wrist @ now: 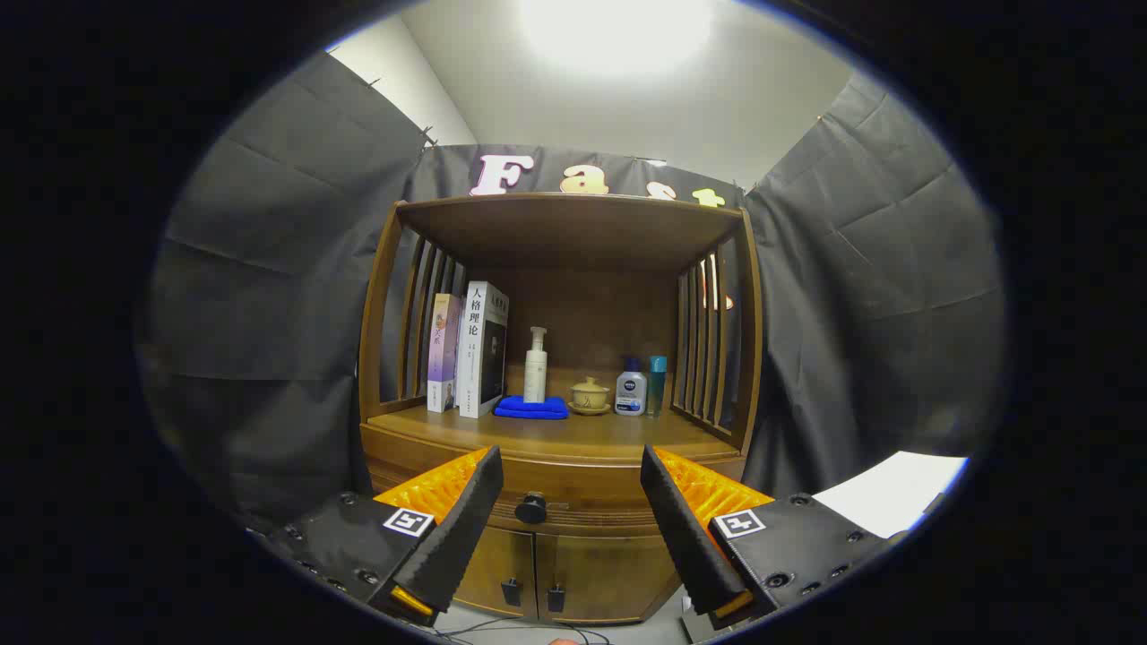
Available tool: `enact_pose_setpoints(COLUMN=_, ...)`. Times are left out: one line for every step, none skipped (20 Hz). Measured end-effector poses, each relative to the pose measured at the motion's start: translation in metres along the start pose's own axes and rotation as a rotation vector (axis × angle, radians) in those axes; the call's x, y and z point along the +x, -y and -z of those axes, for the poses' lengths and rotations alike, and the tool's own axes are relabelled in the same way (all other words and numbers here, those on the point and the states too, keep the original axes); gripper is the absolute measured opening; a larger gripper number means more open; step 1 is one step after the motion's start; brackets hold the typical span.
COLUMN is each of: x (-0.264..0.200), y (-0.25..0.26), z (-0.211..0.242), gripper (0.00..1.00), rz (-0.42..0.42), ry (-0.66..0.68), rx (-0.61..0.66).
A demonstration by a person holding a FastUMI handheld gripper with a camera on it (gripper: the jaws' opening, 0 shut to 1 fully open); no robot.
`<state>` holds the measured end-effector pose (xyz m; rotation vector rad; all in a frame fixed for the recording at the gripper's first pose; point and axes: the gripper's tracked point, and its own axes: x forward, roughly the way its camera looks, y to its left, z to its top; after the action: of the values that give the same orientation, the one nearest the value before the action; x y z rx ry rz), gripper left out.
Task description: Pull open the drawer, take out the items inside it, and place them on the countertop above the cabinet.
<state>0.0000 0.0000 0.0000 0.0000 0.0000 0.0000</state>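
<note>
A brown wooden cabinet (pixel 556 466) stands ahead of me, with a shut drawer (pixel 573 497) under its countertop (pixel 556 434). The drawer's round black knob (pixel 530 508) lies between my two fingers, nearer the left one and some way beyond them. My gripper (pixel 571 466) is open, its black and orange fingers (pixel 466 511) spread wide with nothing held. What lies inside the drawer is hidden.
On the countertop stand two books (pixel 470 349), a white pump bottle (pixel 536 365) behind a folded blue cloth (pixel 532 408), a small lidded cup (pixel 590 394), and two small bottles (pixel 642 387). Slatted sides and a top shelf enclose this space. Two lower doors (pixel 538 573) sit below the drawer.
</note>
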Motion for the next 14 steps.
enact_pose_setpoints(x=0.000, y=-0.001, z=0.001, gripper=0.98, rz=-0.002, ry=-0.003, rx=0.001)
enact_pose_setpoints(x=-0.001, y=0.000, z=0.001, gripper=0.98, rz=-0.003, ry=-0.002, rx=0.004)
enact_pose_setpoints(x=-0.001, y=-0.001, z=0.001, gripper=0.98, rz=-0.003, ry=-0.001, rx=0.004)
enact_pose_setpoints(x=-0.001, y=0.000, z=0.000, gripper=0.98, rz=0.002, ry=0.000, rx=0.003)
enact_pose_setpoints(x=-0.001, y=0.002, z=0.001, gripper=0.98, rz=0.007, ry=-0.002, rx=0.004)
enact_pose_setpoints(x=0.000, y=0.003, z=0.001, gripper=0.98, rz=0.011, ry=-0.002, rx=0.004)
enact_pose_setpoints(x=0.000, y=0.005, z=0.001, gripper=0.98, rz=0.016, ry=-0.003, rx=0.004)
enact_pose_setpoints(x=0.000, y=0.007, z=0.001, gripper=0.98, rz=0.024, ry=-0.003, rx=0.002)
enact_pose_setpoints(x=0.001, y=0.009, z=0.002, gripper=0.98, rz=0.028, ry=-0.005, rx=0.004)
enact_pose_setpoints(x=0.001, y=0.010, z=0.001, gripper=0.98, rz=0.029, ry=-0.009, rx=0.009)
enact_pose_setpoints(x=0.001, y=0.010, z=0.002, gripper=0.98, rz=0.032, ry=-0.010, rx=0.014)
enact_pose_setpoints(x=0.000, y=0.012, z=0.001, gripper=0.98, rz=0.036, ry=-0.009, rx=0.018)
enact_pose_setpoints(x=0.001, y=0.013, z=0.001, gripper=0.98, rz=0.039, ry=-0.008, rx=0.021)
enact_pose_setpoints(x=0.001, y=0.015, z=0.001, gripper=0.98, rz=0.043, ry=-0.008, rx=0.024)
